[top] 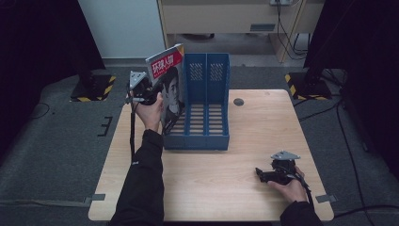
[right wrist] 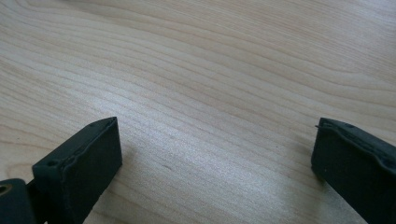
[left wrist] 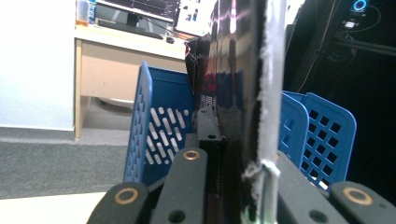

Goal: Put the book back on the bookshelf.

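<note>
A magazine (top: 168,77) with a red title band and a portrait on its cover stands tilted over the left slot of a blue two-slot file rack (top: 205,59) at the back of the wooden table (top: 211,183). My left gripper (top: 156,95) is shut on the magazine's left edge. In the left gripper view the glossy magazine (left wrist: 233,93) is clamped edge-on between my left gripper's (left wrist: 233,158) jaws, with the rack's perforated walls (left wrist: 154,135) behind it. My right gripper (top: 260,173) rests at the table's front right. It is open (right wrist: 215,149) over bare wood (right wrist: 210,70), holding nothing.
A small dark round disc (top: 238,101) sits in the tabletop right of the rack. Two stand bases with yellow-black stripes (top: 94,88) (top: 306,84) flank the table on grey carpet. A pale desk (top: 221,19) stands behind, and cables (top: 348,141) trail on the right.
</note>
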The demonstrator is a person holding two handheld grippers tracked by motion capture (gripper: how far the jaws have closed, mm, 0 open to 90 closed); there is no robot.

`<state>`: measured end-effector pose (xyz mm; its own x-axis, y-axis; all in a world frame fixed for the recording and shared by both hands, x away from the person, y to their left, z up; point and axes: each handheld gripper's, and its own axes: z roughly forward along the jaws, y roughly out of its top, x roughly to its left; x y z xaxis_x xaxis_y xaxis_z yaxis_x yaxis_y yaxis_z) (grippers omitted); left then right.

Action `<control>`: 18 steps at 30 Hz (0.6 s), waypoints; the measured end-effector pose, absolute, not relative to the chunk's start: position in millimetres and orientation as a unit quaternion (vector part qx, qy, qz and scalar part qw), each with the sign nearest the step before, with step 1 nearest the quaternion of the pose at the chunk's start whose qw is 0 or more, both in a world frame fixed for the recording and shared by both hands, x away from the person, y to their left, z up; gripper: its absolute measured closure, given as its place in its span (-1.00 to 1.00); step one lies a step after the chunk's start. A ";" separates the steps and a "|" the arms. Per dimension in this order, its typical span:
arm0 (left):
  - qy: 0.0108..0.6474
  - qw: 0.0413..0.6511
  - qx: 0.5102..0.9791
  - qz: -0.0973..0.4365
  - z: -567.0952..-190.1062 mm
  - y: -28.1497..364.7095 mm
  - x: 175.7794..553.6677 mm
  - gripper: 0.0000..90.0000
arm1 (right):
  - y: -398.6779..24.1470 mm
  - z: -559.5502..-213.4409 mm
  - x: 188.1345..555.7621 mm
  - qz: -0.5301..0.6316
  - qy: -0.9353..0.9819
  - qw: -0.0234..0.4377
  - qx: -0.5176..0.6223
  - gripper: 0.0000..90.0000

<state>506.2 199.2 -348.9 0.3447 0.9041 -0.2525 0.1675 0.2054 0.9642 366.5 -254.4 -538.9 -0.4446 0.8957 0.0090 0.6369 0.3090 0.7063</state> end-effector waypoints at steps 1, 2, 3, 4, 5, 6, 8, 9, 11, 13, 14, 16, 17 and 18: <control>0.484 0.607 0.552 0.305 -350.2 198.4 507.0 0.92 | -254.6 -538.9 366.7 0.327 0.785 0.198 0.487 -0.95; 0.485 0.609 0.550 0.303 -351.2 198.2 507.4 0.92 | -254.7 -538.9 366.8 0.327 0.786 0.198 0.486 -0.95; 0.484 0.611 0.550 0.301 -352.1 199.1 507.4 0.92 | -254.5 -538.9 366.7 0.327 0.785 0.198 0.487 -0.95; 0.482 0.611 0.550 0.302 -353.1 200.1 507.4 0.92 | -254.5 -538.9 366.8 0.327 0.786 0.197 0.486 -0.95; 0.483 0.609 0.551 0.302 -353.5 201.1 507.4 0.92 | -254.4 -538.9 366.8 0.328 0.786 0.197 0.486 -0.95; 0.483 0.609 0.553 0.300 -353.9 201.9 507.3 0.91 | -254.4 -538.9 366.9 0.328 0.787 0.196 0.485 -0.95; 0.477 0.608 0.556 0.306 -354.9 202.3 506.5 0.91 | -254.5 -538.9 367.1 0.328 0.788 0.196 0.483 -0.95; 0.475 0.607 0.558 0.308 -354.9 202.0 506.2 0.91 | -254.5 -538.9 367.2 0.328 0.789 0.196 0.481 -0.95; 0.467 0.605 0.565 0.311 -354.5 201.1 506.0 0.91 | -254.0 -539.0 367.1 0.328 0.788 0.195 0.483 -0.95; 0.462 0.601 0.572 0.314 -353.7 200.4 505.6 0.91 | -253.9 -539.0 367.0 0.328 0.788 0.196 0.483 -0.95; 0.459 0.599 0.575 0.316 -353.6 200.4 505.4 0.91 | -253.8 -539.0 366.9 0.329 0.788 0.196 0.483 -0.95; 0.458 0.600 0.576 0.314 -353.5 200.7 505.4 0.91 | -253.6 -539.1 366.8 0.329 0.788 0.197 0.482 -0.94; 0.456 0.599 0.578 0.314 -353.1 200.7 505.6 0.91 | -253.6 -539.1 366.8 0.330 0.789 0.196 0.481 -0.94; 0.455 0.598 0.581 0.311 -352.5 201.0 506.0 0.91 | -253.4 -539.0 366.7 0.330 0.789 0.195 0.481 -0.94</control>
